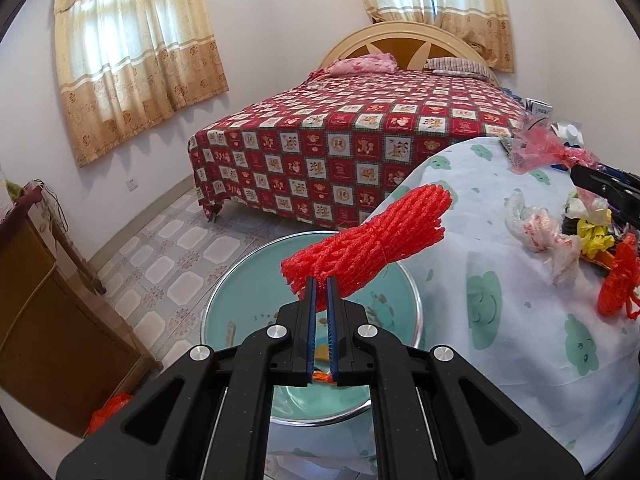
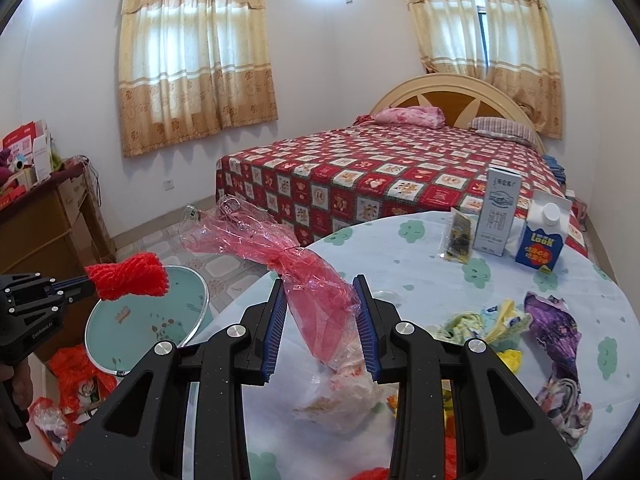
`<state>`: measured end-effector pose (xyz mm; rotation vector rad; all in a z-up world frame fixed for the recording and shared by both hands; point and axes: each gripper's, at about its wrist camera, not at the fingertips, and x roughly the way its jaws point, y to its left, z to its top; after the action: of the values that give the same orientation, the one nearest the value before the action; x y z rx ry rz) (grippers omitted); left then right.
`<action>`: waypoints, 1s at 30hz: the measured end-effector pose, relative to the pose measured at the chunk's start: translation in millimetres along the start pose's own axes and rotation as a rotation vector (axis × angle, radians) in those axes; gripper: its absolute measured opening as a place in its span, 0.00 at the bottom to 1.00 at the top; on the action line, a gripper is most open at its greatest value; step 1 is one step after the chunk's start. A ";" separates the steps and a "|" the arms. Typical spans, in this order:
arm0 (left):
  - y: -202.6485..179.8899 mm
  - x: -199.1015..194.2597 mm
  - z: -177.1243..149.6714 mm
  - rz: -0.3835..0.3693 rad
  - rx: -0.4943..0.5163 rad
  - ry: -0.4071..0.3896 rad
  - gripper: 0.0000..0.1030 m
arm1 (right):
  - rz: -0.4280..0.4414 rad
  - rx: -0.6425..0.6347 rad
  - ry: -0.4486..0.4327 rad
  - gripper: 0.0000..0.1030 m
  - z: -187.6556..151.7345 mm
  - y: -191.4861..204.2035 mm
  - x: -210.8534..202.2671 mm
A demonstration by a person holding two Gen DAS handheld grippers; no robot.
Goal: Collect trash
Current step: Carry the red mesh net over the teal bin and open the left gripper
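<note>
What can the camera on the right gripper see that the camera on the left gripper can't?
Only the right wrist view shows the blue milk carton and the tall white box standing on the table. Only the left wrist view shows the left gripper close up, shut on the red foam net. Both show the bed, the round green basin and the pink plastic bag in the right gripper.

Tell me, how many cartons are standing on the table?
2. The tall white carton stands at the table's far edge; the blue-and-white carton with a white cap stands just right of it. Others may be hidden.
</note>
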<state>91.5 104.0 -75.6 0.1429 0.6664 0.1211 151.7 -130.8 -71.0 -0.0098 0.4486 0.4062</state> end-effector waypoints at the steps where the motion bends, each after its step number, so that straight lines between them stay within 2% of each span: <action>1: 1.5 0.1 -0.7 0.004 -0.001 0.001 0.05 | 0.003 -0.003 0.001 0.33 0.3 2.0 1.7; 30: 51.7 18.7 -15.6 0.117 -0.063 0.060 0.05 | 0.083 -0.115 0.036 0.33 7.0 57.2 50.0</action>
<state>93.0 159.2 -90.3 0.1184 0.7129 0.2596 173.8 -58.5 -81.3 -0.1101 0.4619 0.5135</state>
